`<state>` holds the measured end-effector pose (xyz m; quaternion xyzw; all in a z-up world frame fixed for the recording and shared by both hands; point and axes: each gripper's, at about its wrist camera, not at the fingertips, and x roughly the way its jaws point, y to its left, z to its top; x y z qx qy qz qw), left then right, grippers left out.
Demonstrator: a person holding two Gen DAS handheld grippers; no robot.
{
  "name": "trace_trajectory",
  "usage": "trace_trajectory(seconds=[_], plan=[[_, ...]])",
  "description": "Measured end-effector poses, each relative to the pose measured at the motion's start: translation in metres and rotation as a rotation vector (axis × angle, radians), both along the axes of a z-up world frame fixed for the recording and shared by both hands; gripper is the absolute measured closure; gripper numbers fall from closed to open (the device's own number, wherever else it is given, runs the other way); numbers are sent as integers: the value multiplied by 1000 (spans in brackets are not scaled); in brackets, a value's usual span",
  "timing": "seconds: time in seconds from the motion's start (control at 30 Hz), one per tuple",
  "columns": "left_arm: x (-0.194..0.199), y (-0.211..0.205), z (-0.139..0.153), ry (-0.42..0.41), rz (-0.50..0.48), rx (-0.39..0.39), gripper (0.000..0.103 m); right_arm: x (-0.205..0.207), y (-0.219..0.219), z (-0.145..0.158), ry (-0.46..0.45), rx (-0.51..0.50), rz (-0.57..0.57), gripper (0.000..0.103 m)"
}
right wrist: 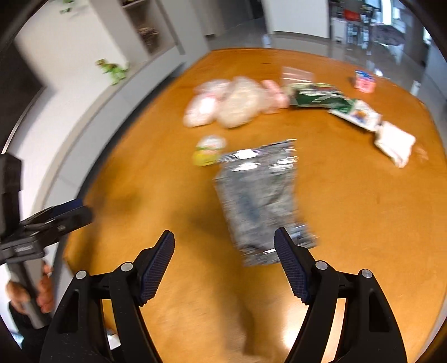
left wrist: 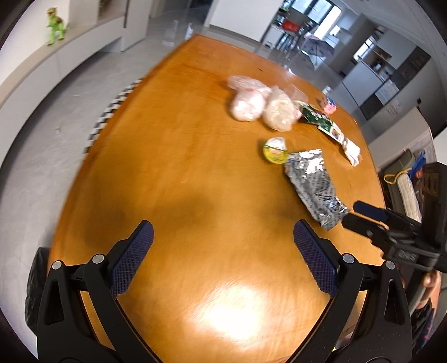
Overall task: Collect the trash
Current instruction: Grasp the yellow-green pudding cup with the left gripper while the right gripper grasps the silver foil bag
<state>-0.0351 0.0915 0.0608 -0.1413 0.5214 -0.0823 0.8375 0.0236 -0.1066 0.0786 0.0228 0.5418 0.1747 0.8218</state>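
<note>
Trash lies on a round wooden table (left wrist: 167, 167). A crumpled silver foil wrapper (left wrist: 313, 184) (right wrist: 257, 201) sits nearest, with a small yellow lidded cup (left wrist: 275, 150) (right wrist: 208, 153) at its far end. Behind them are two crumpled clear plastic bags (left wrist: 247, 104) (right wrist: 243, 103), a green wrapper (left wrist: 315, 116) (right wrist: 315, 97), a white wrapper (left wrist: 350, 149) (right wrist: 360, 114) and a pink carton (left wrist: 328, 104) (right wrist: 364, 81). My left gripper (left wrist: 223, 231) (right wrist: 78, 213) is open over bare wood. My right gripper (right wrist: 223, 237) (left wrist: 360, 216) is open above the foil wrapper's near end, holding nothing.
A green toy dinosaur (left wrist: 56, 26) (right wrist: 113, 69) stands on a low grey ledge along the left wall. A black bag (left wrist: 36, 279) sits below the table's near left edge. A person's hand (right wrist: 44, 290) grips the left tool's handle. Shelves and chairs stand far behind.
</note>
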Motion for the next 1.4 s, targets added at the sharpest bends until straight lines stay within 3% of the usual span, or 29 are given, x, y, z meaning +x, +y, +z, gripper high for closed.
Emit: trace_trajectory(seconds=[0.07, 0.3, 0.37, 0.43, 0.47, 0.67, 0.7, 0.83, 0.87, 0.9, 1.13, 1.4], plan=[[13, -10, -2, 10, -19, 0, 6, 9, -12, -8, 9, -5, -26, 28], [79, -65, -18, 68, -104, 28, 6, 28, -32, -45, 90, -8, -39, 50], [94, -77, -24, 79, -112, 53, 6, 26, -34, -47, 70, -3, -31, 54], [110, -89, -31, 93, -125, 72, 6, 25, -36, -49, 83, 6, -15, 79], [116, -93, -35, 100, -127, 77, 6, 23, -38, -51, 96, 28, -6, 81], [133, -110, -49, 118, -137, 116, 6, 7, -52, -43, 75, 68, -30, 84], [134, -111, -51, 119, -137, 128, 11, 3, -54, -40, 71, 77, -35, 84], [137, -113, -53, 118, -143, 154, 47, -11, -65, -30, 63, 99, -48, 84], [137, -115, -53, 111, -142, 165, 51, -12, -66, -28, 60, 99, -49, 84], [137, -116, -53, 107, -143, 168, 64, -16, -67, -25, 56, 98, -49, 84], [118, -104, -49, 94, -146, 126, 67, -36, -47, -7, 32, 98, -32, 84], [70, -75, -22, 25, -152, 98, 67, -64, -4, 8, 3, 95, 33, 84]])
